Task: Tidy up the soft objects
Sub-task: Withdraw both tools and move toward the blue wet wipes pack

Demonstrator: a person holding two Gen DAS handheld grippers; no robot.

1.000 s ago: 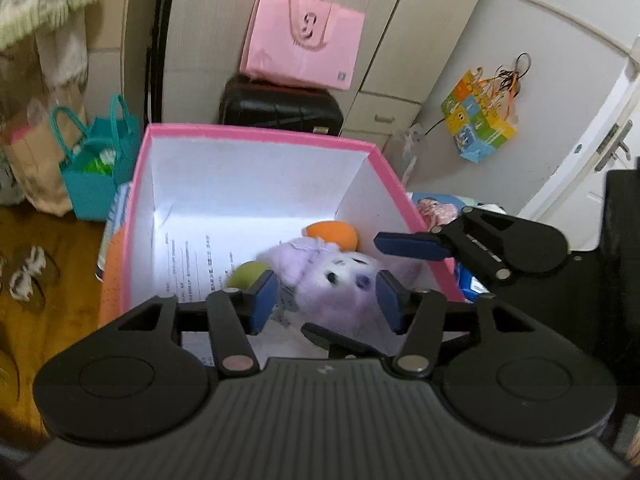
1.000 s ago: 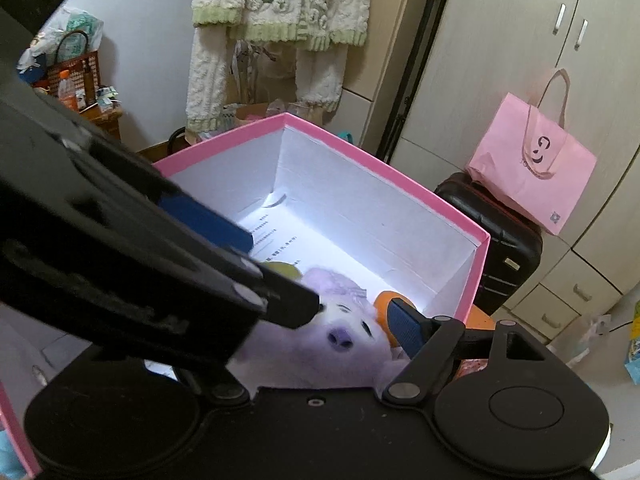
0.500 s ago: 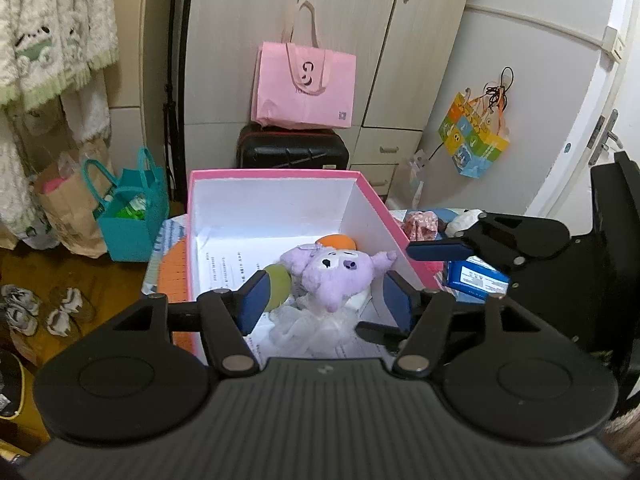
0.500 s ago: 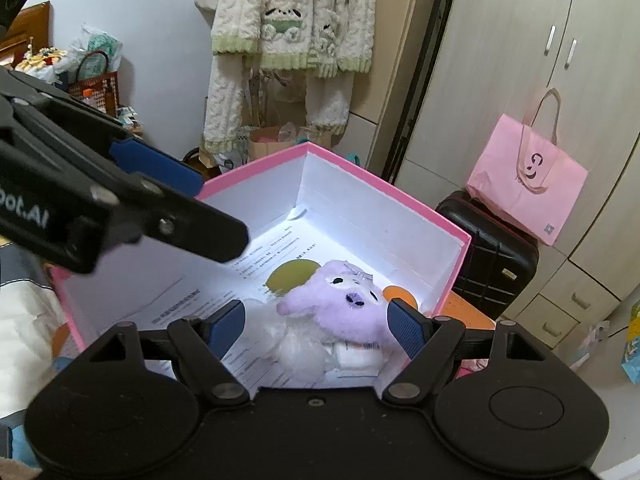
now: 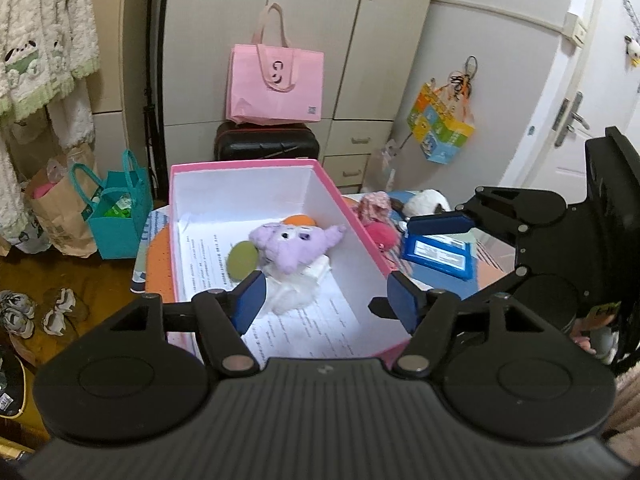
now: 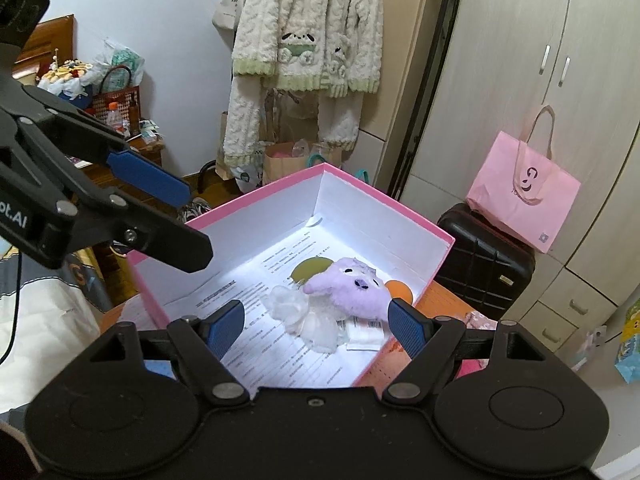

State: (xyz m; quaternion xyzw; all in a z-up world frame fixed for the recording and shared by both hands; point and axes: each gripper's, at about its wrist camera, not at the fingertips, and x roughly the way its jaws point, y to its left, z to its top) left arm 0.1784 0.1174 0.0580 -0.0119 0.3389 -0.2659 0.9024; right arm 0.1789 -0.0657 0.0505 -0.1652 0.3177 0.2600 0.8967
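- The purple plush toy [image 5: 290, 246] lies inside the pink box [image 5: 360, 224], toward its far end, on printed paper; it rests against an orange ball [image 5: 301, 220] and a green disc [image 5: 242, 259].
- Its long axis runs roughly along the box's length; the head lies toward the far wall, face up, the white crinkly skirt [image 6: 300, 316] trailing toward the near rim.
- The left gripper [image 5: 324, 302] has just been opening; it is spread and empty above the near rim; the right gripper [image 6: 316, 324] is likewise agape, holding nothing.
- Risk, as I judge it: more soft things [image 5: 378, 220] wait beside the box; a careless reach could clip the rim and shove the box, or the two grippers could collide.
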